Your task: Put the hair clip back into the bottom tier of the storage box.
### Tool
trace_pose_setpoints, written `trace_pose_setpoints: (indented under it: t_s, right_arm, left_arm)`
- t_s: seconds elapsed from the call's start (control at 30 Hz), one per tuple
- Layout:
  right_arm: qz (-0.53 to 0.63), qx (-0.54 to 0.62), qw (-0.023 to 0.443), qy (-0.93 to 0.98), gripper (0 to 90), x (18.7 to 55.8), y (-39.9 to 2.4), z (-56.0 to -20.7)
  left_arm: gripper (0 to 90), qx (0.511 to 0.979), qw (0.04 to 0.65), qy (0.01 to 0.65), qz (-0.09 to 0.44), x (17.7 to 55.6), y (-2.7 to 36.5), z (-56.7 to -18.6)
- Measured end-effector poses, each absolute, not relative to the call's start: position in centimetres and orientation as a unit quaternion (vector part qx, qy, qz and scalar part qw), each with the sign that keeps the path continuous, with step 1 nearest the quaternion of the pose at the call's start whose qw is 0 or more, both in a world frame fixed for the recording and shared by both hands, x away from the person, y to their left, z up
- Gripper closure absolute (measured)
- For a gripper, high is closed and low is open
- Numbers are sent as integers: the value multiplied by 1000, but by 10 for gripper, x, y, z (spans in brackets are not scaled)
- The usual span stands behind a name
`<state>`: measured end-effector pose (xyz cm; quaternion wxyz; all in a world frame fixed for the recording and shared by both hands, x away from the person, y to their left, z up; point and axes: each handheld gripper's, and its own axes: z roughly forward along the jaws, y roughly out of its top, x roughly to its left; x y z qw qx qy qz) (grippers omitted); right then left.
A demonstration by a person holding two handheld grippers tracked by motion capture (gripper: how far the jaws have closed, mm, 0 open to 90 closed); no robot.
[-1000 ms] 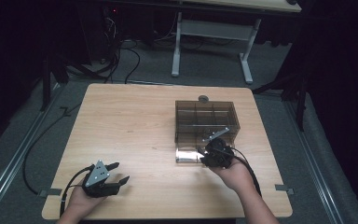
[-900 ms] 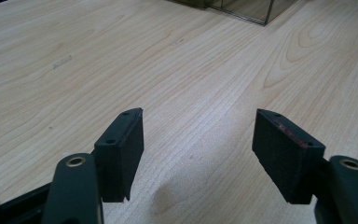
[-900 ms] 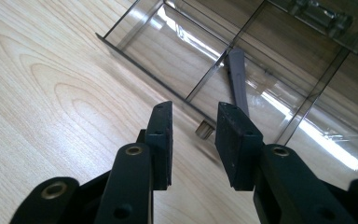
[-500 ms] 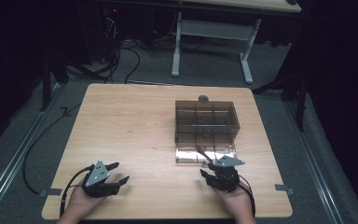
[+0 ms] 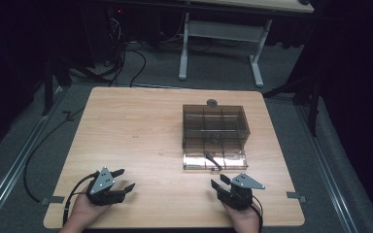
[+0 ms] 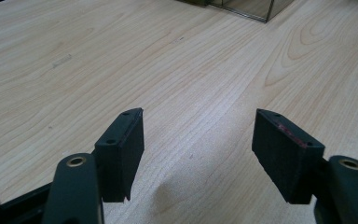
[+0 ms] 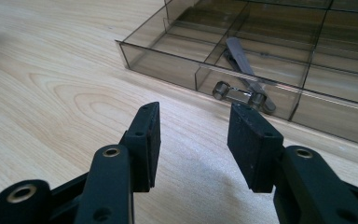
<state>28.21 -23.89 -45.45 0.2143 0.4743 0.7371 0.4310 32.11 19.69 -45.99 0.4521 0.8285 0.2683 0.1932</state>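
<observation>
Metal hinge piece (image 7: 244, 91), flat strip with small rollers, lies in the near middle compartment of the smoky clear plastic box (image 5: 215, 136) on the pale wood table (image 5: 141, 131). Your right gripper (image 5: 225, 186), just near of it, has just been opening, empty; your left gripper (image 5: 122, 179) gapes empty, near left.

no readable text or labels

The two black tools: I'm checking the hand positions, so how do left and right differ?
The left black tool sits at the wooden table's near left, far from the smoky clear plastic compartment box. The right black tool sits just before that box, aimed at it. Both are open and empty.
</observation>
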Motion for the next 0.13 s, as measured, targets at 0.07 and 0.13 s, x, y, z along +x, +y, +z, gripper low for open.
trace_pose_setpoints:
  t_s: [0.07, 0.13]
  right_arm:
    - [431, 473, 213, 739, 542, 282, -239, -455]
    - [430, 474, 212, 739, 540, 282, -239, -455]
  left_arm:
    - [344, 828, 452, 268, 194, 321, 197, -460]
    - [344, 828, 452, 267, 194, 321, 197, -460]
